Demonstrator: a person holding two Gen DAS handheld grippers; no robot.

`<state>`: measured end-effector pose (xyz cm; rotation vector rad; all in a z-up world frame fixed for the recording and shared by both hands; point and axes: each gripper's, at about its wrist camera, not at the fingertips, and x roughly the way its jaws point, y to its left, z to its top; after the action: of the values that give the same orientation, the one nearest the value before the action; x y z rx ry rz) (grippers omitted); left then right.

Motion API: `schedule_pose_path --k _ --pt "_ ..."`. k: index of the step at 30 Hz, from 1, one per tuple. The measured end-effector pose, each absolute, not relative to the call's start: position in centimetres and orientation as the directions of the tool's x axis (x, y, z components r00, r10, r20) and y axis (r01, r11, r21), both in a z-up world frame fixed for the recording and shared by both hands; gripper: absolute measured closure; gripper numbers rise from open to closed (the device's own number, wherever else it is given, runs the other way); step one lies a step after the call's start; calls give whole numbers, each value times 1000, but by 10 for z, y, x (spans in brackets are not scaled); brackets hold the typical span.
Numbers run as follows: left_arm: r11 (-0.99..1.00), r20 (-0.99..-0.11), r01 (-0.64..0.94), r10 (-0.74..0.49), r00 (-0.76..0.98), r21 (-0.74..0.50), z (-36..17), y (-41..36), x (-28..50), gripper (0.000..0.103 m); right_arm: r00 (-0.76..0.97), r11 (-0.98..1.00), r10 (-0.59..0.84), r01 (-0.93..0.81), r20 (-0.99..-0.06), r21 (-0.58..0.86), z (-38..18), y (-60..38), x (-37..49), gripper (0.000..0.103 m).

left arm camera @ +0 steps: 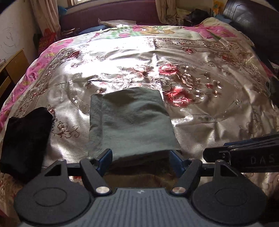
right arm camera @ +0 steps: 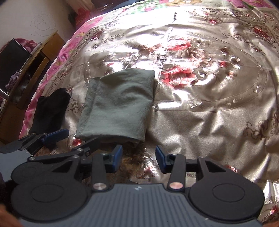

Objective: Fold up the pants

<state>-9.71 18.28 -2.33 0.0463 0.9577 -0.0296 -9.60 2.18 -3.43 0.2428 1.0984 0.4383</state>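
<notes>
The grey-green pants (left arm camera: 132, 122) lie folded into a compact rectangle on the shiny floral bedspread (left arm camera: 209, 113). My left gripper (left arm camera: 141, 161) hovers over their near edge, its blue pads wide apart and pressing on nothing. In the right wrist view the same pants (right arm camera: 118, 104) lie just beyond and left of my right gripper (right arm camera: 139, 158), which is open with only the bedspread (right arm camera: 209, 122) showing between its fingers. The left gripper (right arm camera: 81, 136) shows at the pants' near left corner. At the right edge of the left wrist view, the right gripper's black finger (left arm camera: 226, 153) juts in.
A folded black garment (left arm camera: 26, 139) (right arm camera: 50, 111) lies left of the pants near the bed's left edge. A wooden nightstand (right arm camera: 40, 57) stands beside the bed on the left. A dark headboard (left arm camera: 252, 21) and a purple bench (left arm camera: 108, 15) lie beyond the bed.
</notes>
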Motion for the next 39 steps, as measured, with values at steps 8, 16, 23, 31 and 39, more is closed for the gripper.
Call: schedule_pose_path --k 8,16,23,31,39 --pt "998 -825 54 -15 565 19 -26 197 -107 18 403 910 415 -202 -816 363 -28 42 -118 59" --pt "999 -836 36 11 548 37 -28 199 -104 19 400 906 423 -212 -813 367 -29 46 -121 59" --pt "998 -841 55 4 540 40 -32 200 -103 19 395 908 419 -188 -818 375 -34 47 -122 59" --pt "997 -841 61 5 541 45 -32 207 -106 19 386 912 411 -170 -826 374 -39 53 -126 59" --pt "997 -830 59 16 558 58 -30 212 -110 19 392 913 407 -175 -825 368 -37 59 -129 59"
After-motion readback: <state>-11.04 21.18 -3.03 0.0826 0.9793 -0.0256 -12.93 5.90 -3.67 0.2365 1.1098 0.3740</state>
